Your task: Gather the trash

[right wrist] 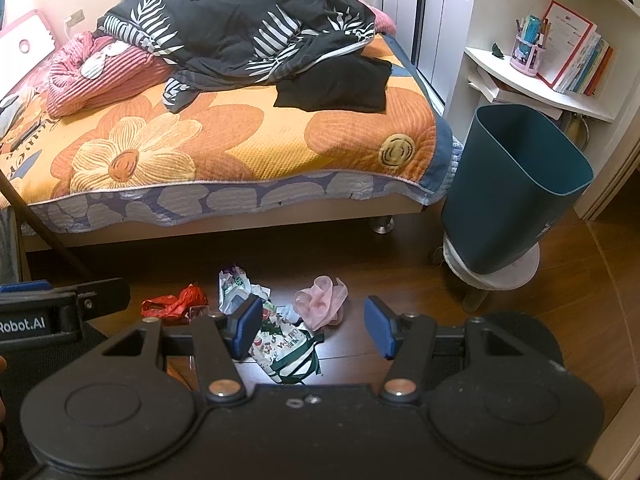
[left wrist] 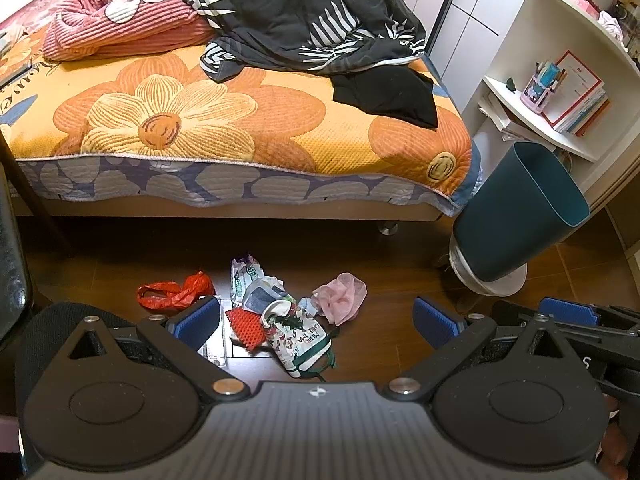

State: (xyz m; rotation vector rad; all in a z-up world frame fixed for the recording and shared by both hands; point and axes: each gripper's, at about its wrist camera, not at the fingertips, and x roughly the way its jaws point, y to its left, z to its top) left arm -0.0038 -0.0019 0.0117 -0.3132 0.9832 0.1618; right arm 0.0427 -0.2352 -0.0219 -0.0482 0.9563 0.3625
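Both grippers hung wide open over the dark wood floor (left wrist: 400, 356), and neither held a thing. The left gripper (left wrist: 318, 322) had its blue pads (left wrist: 198, 320) spread, empty air between them. Same story for the right gripper (right wrist: 314, 328): blue pads (right wrist: 249, 326) parted, nothing touched.

Straight ahead of the left jaws, the litter sat in a loose heap on the floor. Nearest came a printed snack bag (left wrist: 298, 342), white with green trim and cartoon figures; its lettering showed upside down and I could not read it for sure. Touching it on the left lay a red mesh sleeve (left wrist: 244, 326). Just beyond sat a crumpled white wrapper with green print (left wrist: 244, 276), too creased to read. Off toward the left finger lay a red plastic bag (left wrist: 174, 290); toward the right, a pink gauzy scrap (left wrist: 344, 294).

From the right wrist the same snack bag (right wrist: 282, 346) showed just inside the left finger, partly hidden by it.

Further out, right of the jaws, a dark teal bin (right wrist: 516, 188) perched on a small white stool (right wrist: 494, 274). Its inside could not be seen from either camera.

The left gripper's body (right wrist: 44, 320) carried the words "Robot.AI".

Beyond everything stood the bed (left wrist: 240, 120) with its orange flower cover, and white shelves (right wrist: 540, 84) holding books.
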